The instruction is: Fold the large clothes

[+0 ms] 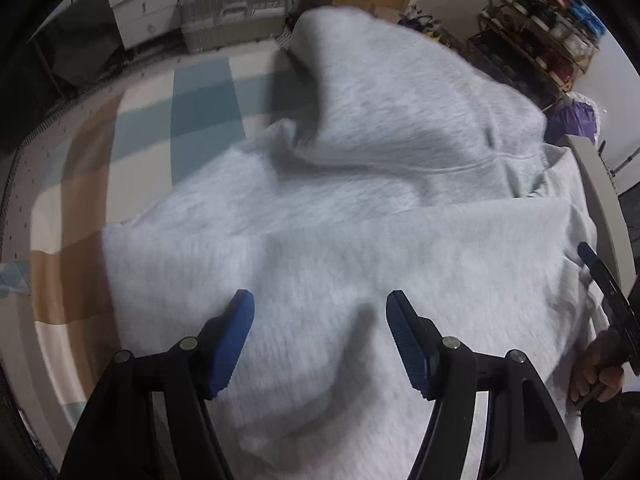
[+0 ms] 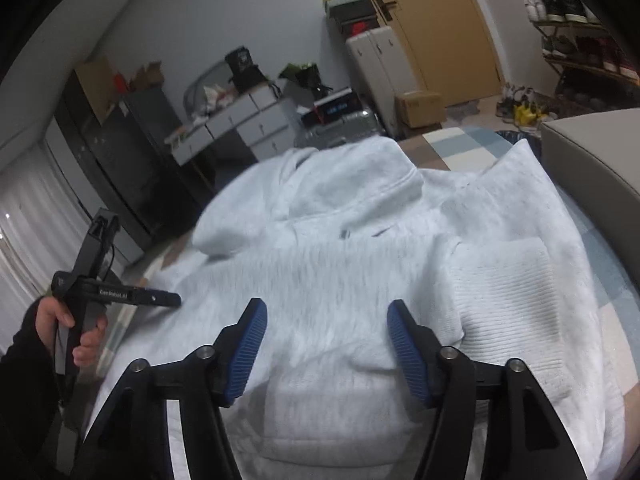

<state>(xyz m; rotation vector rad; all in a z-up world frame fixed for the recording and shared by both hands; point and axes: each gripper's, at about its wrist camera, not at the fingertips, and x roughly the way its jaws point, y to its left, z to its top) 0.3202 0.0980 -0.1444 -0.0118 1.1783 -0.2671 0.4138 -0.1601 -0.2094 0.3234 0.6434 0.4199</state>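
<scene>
A large pale grey fleece hooded sweatshirt [image 1: 360, 208] lies spread over a bed covered by a checked blanket in cream, blue and tan squares [image 1: 160, 120]. In the right wrist view its hood [image 2: 320, 184] is bunched at the far end, a ribbed cuff or hem panel [image 2: 508, 280] is folded onto the body at the right, and a front pocket seam shows near the camera. The cloth is rumpled, with soft ridges across the middle.

Beyond the bed stand a white chest of drawers [image 2: 248, 124] with clutter on top, a silver ribbed hard-shell suitcase [image 1: 232, 12], a brown cardboard box [image 2: 420, 108] by a tan wooden door [image 2: 448, 20], and a metal shoe rack [image 1: 540, 28] filled with shoes.

The left claw [image 1: 320, 308] hangs over the sweatshirt, released, blue pads apart with nothing pinched between them. The right claw [image 2: 326, 316] is likewise released above the cloth. A hand [image 2: 68, 328] in a dark sleeve grips the left tool's handle.
</scene>
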